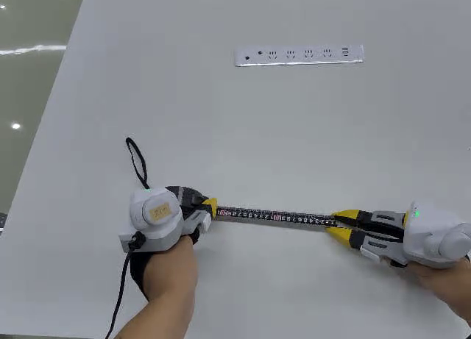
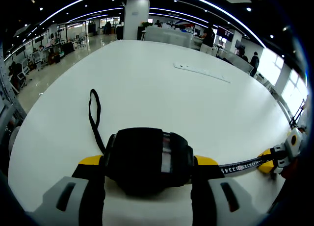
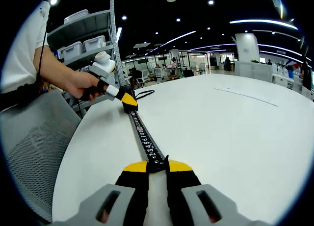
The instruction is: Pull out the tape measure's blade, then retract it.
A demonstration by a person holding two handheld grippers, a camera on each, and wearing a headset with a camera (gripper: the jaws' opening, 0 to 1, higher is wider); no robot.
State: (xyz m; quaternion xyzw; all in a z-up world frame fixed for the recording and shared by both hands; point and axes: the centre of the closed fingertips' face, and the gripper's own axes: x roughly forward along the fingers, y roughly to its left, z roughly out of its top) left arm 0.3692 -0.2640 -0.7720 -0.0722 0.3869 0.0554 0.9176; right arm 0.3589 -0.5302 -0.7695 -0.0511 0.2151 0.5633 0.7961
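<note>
Head view: left tool [image 1: 206,210] half hides the tape measure [image 1: 184,197] it clamps; right tool [image 1: 340,225] pinches the blade [image 1: 276,217].

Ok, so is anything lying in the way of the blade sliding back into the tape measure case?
Nothing visible does. The blade runs over bare table from the case in the left gripper to the right gripper pinching its tip. The power strip lies well beyond, and the strap trails away from the blade.
</note>
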